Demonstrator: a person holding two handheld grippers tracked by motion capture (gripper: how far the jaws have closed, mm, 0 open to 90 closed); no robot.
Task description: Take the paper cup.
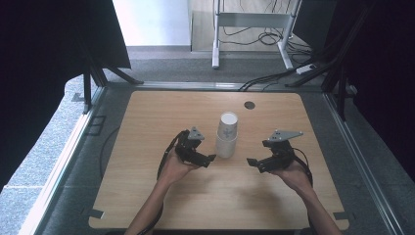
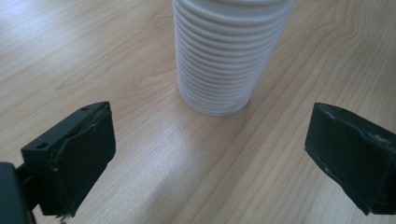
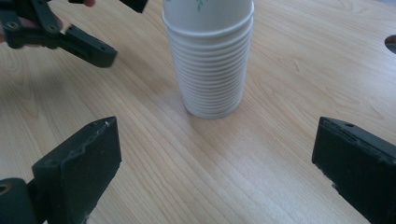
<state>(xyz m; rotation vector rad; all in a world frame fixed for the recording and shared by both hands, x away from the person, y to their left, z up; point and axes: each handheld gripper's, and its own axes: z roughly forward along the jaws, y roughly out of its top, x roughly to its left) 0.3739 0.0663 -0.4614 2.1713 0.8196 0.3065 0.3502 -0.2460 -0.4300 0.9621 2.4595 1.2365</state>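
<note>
A tall stack of white paper cups [image 1: 227, 135] stands upright in the middle of the wooden table [image 1: 147, 117]. My left gripper [image 1: 209, 157] is just left of the stack, jaws wide apart and aimed at its base. In the left gripper view the ribbed stack [image 2: 229, 56] rises close ahead, beyond the gap between the jaws. My right gripper [image 1: 253, 162] is to the right of the stack, also open, a little farther off. In the right gripper view the stack [image 3: 210, 60] stands ahead, with the left gripper [image 3: 79, 42] beyond it at the upper left.
A small dark round hole [image 1: 249, 105] sits in the table near its far edge. Black frame posts stand at both sides, and cables and a desk's legs [image 1: 215, 34] lie on the floor beyond the table.
</note>
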